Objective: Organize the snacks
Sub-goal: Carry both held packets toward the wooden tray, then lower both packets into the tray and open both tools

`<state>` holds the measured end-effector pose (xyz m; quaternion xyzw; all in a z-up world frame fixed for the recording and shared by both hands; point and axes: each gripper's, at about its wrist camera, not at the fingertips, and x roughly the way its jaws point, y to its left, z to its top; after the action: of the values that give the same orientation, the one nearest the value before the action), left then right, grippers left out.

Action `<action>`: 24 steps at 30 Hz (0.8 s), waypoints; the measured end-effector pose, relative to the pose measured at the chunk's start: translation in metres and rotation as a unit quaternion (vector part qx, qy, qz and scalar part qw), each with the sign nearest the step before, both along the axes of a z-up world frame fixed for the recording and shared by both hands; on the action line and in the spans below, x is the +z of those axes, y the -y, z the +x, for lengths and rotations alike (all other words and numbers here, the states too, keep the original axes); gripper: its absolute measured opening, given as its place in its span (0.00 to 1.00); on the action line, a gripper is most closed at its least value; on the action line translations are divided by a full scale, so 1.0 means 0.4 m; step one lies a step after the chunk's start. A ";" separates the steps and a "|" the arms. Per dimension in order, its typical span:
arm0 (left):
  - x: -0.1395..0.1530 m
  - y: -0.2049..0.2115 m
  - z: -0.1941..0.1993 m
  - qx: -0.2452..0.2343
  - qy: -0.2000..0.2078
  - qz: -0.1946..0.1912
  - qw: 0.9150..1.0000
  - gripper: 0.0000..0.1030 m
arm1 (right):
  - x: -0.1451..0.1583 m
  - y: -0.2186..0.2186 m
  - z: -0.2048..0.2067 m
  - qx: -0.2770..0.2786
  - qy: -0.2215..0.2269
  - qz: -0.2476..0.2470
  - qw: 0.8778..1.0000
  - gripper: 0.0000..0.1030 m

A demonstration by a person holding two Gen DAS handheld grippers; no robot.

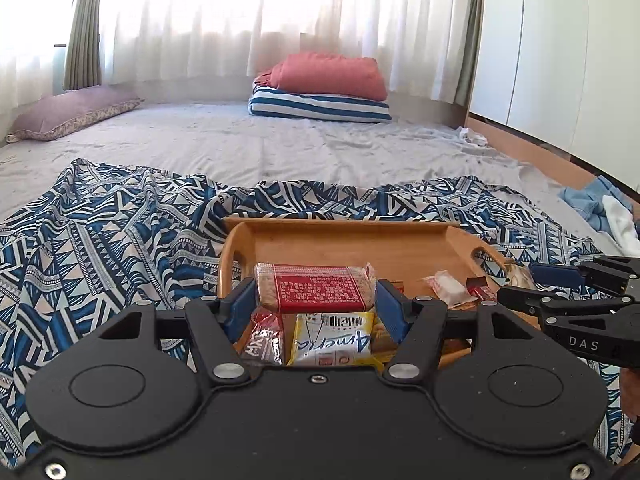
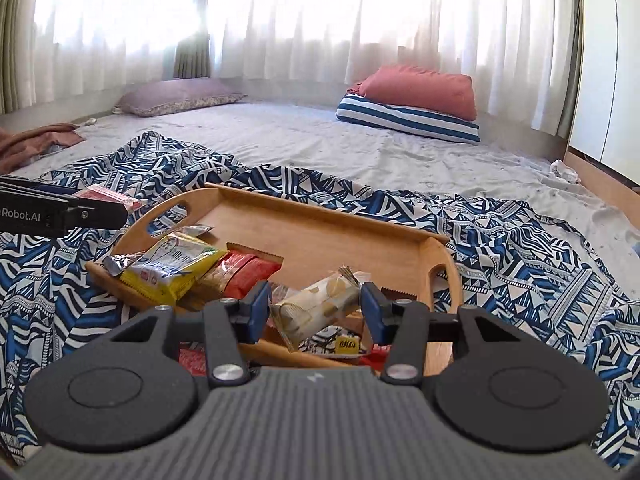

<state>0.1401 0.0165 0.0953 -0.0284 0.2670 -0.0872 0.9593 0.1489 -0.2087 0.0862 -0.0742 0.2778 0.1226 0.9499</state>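
Wide bed (image 2: 320, 148) under a grey sheet. Directly on it: patterned blue-and-white cloth (image 2: 520, 248) spread across the near part, purple pillow (image 2: 176, 98) by the curtains, striped cushion (image 2: 408, 118) with a red pillow (image 2: 420, 88) on top, brown cloth (image 2: 28, 144) at the left edge. On the patterned cloth, a wooden tray (image 2: 320, 208).

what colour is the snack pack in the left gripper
Red label on a clear wrapper; the left wrist view shows it best.

left wrist view: you look low and close over the wooden tray (image 1: 340, 240), facing the curtains (image 1: 280, 20). right wrist view: same heading, from the tray's (image 2: 320, 224) right. shared: tray, striped pillow (image 1: 320, 106).
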 end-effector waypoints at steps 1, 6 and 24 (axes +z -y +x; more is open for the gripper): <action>0.003 0.001 0.018 -0.002 -0.003 -0.002 1.000 0.60 | 0.004 0.004 0.016 -0.003 -0.002 -0.003 1.000 0.51; 0.001 0.005 0.112 0.003 -0.025 -0.017 1.000 0.60 | 0.013 0.033 0.108 -0.021 -0.021 -0.009 1.000 0.51; -0.137 0.044 0.343 0.039 -0.093 -0.006 0.995 0.60 | -0.101 0.107 0.353 -0.076 -0.106 0.023 0.991 0.52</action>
<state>0.2773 -0.0010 0.0403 -0.0523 0.3532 -0.0479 0.9329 0.2901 -0.2517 0.0458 -0.0171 0.3790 0.0635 0.9231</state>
